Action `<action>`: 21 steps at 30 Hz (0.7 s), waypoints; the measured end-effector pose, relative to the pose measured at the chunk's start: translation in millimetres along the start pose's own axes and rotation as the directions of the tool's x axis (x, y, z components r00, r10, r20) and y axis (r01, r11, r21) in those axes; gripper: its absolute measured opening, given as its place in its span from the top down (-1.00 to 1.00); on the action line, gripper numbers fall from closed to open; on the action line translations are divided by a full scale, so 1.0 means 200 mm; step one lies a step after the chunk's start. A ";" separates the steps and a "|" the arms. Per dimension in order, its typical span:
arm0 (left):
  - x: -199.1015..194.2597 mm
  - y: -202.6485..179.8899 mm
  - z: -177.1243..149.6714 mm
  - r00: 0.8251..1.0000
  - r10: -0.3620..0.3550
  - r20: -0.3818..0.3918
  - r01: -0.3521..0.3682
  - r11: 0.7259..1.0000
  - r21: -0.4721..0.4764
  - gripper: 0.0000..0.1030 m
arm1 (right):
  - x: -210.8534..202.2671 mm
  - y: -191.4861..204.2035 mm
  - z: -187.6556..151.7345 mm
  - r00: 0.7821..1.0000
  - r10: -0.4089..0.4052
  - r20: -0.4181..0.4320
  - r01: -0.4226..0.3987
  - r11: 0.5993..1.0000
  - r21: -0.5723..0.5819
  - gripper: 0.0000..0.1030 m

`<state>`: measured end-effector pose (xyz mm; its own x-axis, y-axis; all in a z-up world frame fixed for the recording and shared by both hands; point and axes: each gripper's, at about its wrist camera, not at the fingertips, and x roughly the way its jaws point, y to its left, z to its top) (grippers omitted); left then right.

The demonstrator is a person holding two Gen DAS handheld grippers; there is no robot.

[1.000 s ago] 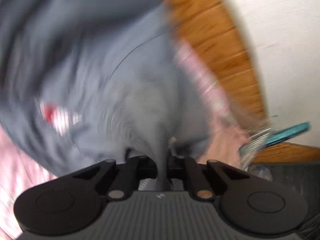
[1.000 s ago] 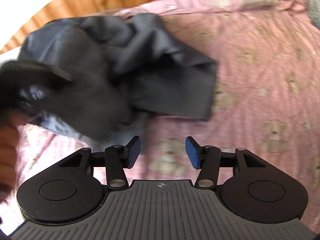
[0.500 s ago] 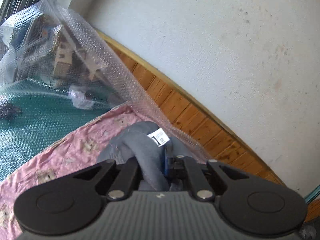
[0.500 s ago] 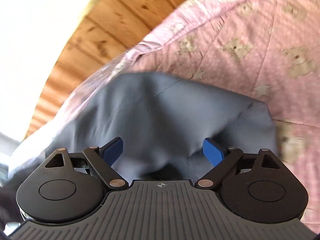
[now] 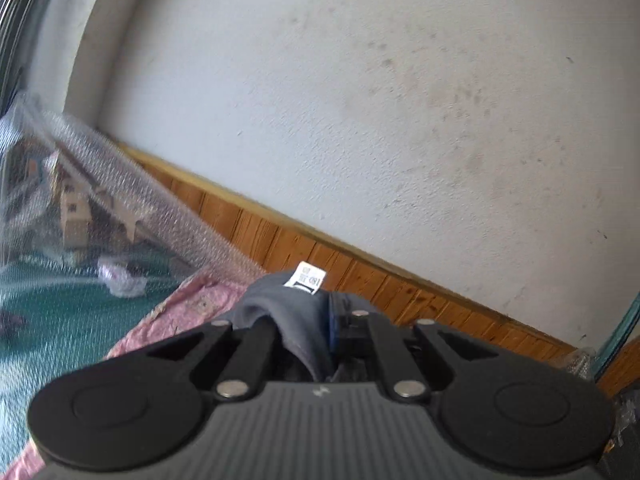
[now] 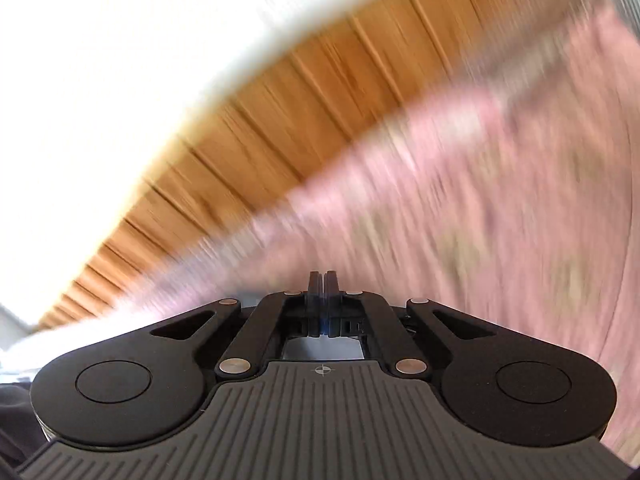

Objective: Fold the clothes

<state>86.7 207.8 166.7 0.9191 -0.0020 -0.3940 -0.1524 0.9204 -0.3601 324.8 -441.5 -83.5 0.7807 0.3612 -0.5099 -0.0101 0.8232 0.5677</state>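
My left gripper (image 5: 316, 314) is shut on a bunched fold of the grey garment (image 5: 286, 316). It holds the fold up above the pink bear-print sheet (image 5: 180, 312). A white label (image 5: 307, 278) sticks up from the pinched cloth. In the blurred right wrist view, my right gripper (image 6: 323, 280) is closing, and its blue pads stand pressed together. No cloth shows between them. A dark bit of fabric (image 6: 10, 412) shows at the lower left edge. The pink sheet (image 6: 480, 200) streaks past behind.
A white wall (image 5: 400, 120) with a wood-panelled base (image 5: 360, 276) runs along the bed's far side. At the left, bubble wrap (image 5: 100, 200) covers some boxes on a green surface (image 5: 48, 300). The wood panelling (image 6: 280, 120) also fills the upper right wrist view.
My left gripper rose and tilted up with the grey garment, from the bed to facing the wall. My right gripper opened wide over the garment, then snapped shut and swung away.
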 end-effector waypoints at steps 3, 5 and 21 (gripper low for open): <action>-0.02 -0.03 0.08 0.999 -0.016 0.036 0.015 1.000 0.007 0.90 | 0.02 -0.01 0.00 0.984 0.080 -0.162 -0.061 0.991 0.119 -0.01; 0.00 0.00 0.07 0.999 -0.001 0.032 0.002 0.999 -0.037 0.90 | 0.12 -0.05 -0.16 0.960 0.101 -0.262 -0.049 0.979 0.198 -0.48; -0.06 0.12 0.05 0.996 0.093 0.007 -0.092 0.993 -0.072 0.90 | 0.01 0.15 -0.07 0.999 0.041 0.024 -0.041 0.999 0.010 1.00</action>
<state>75.4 233.7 171.6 0.9035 0.0859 -0.4199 -0.2618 0.8863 -0.3820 318.1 -410.4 -77.3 0.7942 0.3844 -0.4707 -0.0361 0.8031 0.5948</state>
